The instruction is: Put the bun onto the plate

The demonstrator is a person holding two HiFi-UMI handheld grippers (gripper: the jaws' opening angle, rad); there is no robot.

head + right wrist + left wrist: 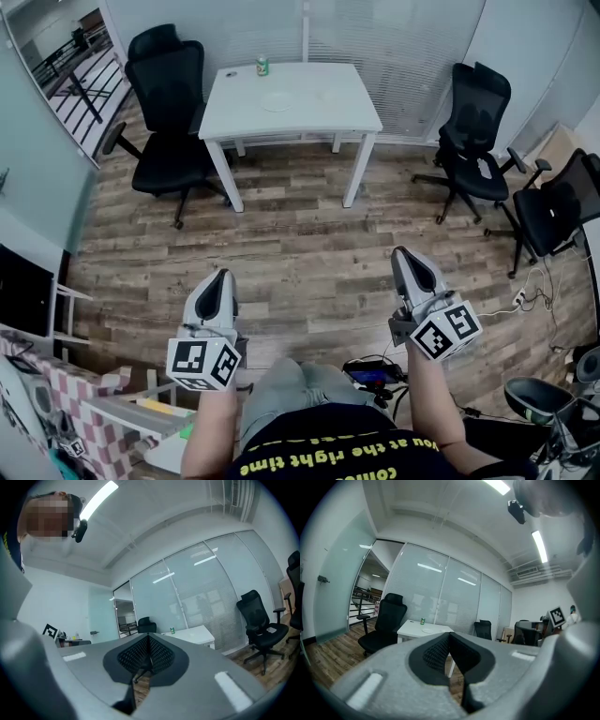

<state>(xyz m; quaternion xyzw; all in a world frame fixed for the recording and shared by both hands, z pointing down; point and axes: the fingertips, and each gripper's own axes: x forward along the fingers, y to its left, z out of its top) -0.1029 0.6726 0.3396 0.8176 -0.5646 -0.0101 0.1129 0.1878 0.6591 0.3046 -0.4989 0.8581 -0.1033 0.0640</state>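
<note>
While I'm carrying left claw [221, 277] and right claw [405, 253] closed and empty, the table [328, 103] bearing the plate [278, 100] is lying well ahead, slightly leftward; I'm spotting no bun.

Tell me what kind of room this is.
Probably an office meeting room: a white table, black swivel chairs, and glass walls with blinds.
</note>
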